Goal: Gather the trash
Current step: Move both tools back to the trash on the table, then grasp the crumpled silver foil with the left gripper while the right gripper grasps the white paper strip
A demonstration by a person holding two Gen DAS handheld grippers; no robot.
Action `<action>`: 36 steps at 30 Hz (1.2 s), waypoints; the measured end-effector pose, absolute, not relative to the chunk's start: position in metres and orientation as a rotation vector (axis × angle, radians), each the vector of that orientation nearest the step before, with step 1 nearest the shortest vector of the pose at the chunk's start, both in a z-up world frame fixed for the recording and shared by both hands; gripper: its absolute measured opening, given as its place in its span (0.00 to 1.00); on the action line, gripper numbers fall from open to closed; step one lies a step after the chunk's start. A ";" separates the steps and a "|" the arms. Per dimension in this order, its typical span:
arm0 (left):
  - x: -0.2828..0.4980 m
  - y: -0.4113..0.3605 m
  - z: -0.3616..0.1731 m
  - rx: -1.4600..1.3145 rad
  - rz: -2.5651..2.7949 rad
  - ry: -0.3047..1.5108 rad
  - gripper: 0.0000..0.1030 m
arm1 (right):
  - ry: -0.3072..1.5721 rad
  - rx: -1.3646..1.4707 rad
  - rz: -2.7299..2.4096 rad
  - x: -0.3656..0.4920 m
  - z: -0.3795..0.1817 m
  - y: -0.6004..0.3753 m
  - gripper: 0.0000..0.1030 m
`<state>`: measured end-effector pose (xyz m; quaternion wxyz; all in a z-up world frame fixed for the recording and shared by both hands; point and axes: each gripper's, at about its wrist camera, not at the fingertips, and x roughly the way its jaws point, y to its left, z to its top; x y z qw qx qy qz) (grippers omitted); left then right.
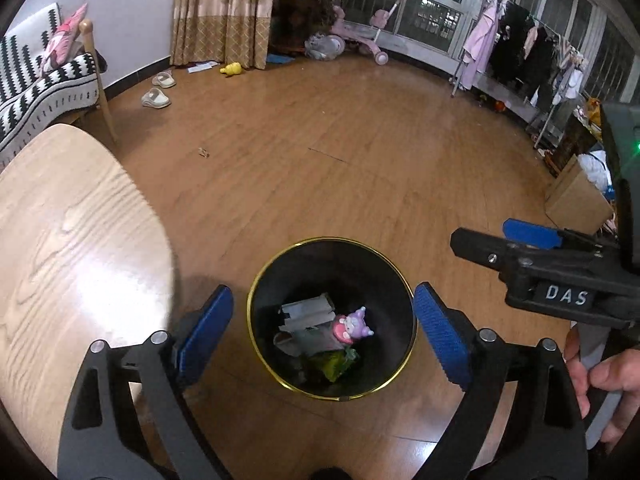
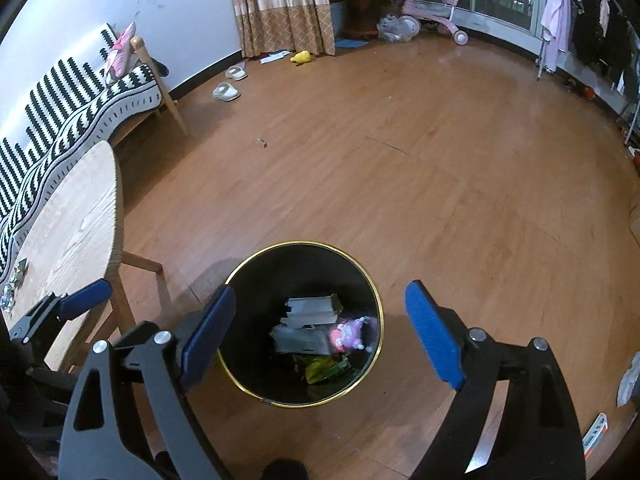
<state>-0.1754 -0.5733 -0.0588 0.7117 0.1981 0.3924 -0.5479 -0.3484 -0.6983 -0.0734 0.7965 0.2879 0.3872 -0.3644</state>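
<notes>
A black trash bin with a gold rim [image 1: 256,280] stands on the wood floor; it also shows in the right wrist view [image 2: 240,268]. Inside lie white paper [image 1: 308,312], a pink and purple toy figure [image 1: 352,326] and a green wrapper [image 1: 334,364]. My left gripper [image 1: 324,334] is open and empty above the bin. My right gripper [image 2: 320,334] is open and empty above the bin too; it shows at the right of the left wrist view [image 1: 516,240]. Small wrappers [image 2: 16,276] lie on the table's far left edge.
A round wooden table [image 1: 60,240] stands left of the bin. A striped sofa [image 2: 60,120] lines the left wall. Slippers [image 1: 156,98], a yellow toy [image 1: 231,69], a pink tricycle [image 1: 360,36], a clothes rack [image 1: 520,48] and a cardboard box [image 1: 576,196] sit around the room's edges.
</notes>
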 end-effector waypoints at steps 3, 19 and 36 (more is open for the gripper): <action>-0.162 -0.557 -0.051 0.424 -1.186 0.855 0.89 | 0.837 0.598 -0.757 -0.333 -0.068 -0.691 0.82; 0.078 -0.298 -0.006 0.155 -0.523 0.844 0.90 | 0.874 0.401 -0.383 -0.113 -0.035 -0.544 0.82; 0.242 -0.154 -0.039 0.125 -0.270 0.871 0.73 | 0.982 0.152 0.147 0.079 -0.056 -0.301 0.82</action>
